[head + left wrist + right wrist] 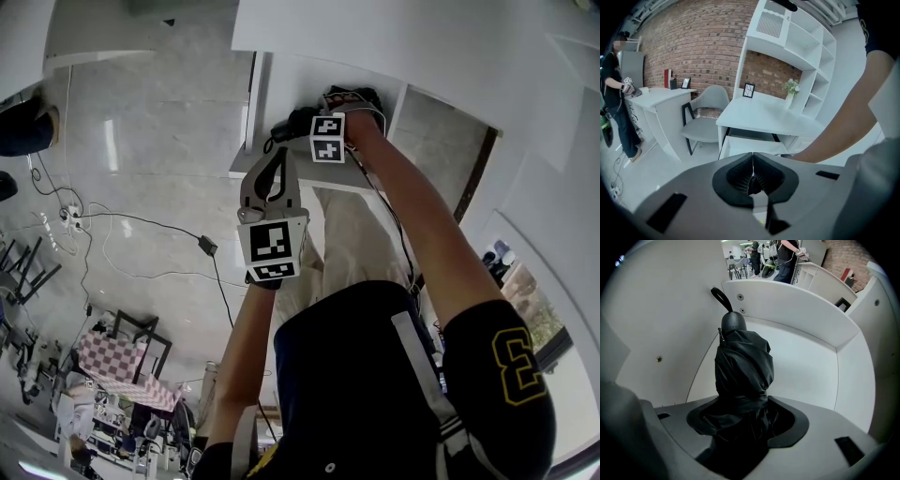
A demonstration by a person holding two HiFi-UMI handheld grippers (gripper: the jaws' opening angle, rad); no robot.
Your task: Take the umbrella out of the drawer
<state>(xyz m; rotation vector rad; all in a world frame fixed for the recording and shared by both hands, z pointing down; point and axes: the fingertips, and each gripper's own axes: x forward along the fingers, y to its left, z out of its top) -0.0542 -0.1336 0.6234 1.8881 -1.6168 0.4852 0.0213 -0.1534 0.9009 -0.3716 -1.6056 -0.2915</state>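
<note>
A folded black umbrella (743, 366) in its black sleeve lies inside the white drawer (797, 310), its rounded handle and wrist loop (723, 301) pointing at the drawer's far wall. My right gripper (740, 420) points straight down into the drawer and is shut on the umbrella's near end, with fabric bunched between the jaws. In the head view the right gripper (345, 105) reaches into the open drawer (246, 161) with a dark bit of umbrella (298, 120) beside it. My left gripper (271, 159) hovers just outside the drawer, shut and empty (753, 169).
The drawer (750, 145) hangs under a white desk (764, 115) with tall white shelves (801, 42). A grey chair (705, 124) stands left of it, then another white desk (658, 96) and a standing person (616, 108). Cables (141, 223) run over the floor.
</note>
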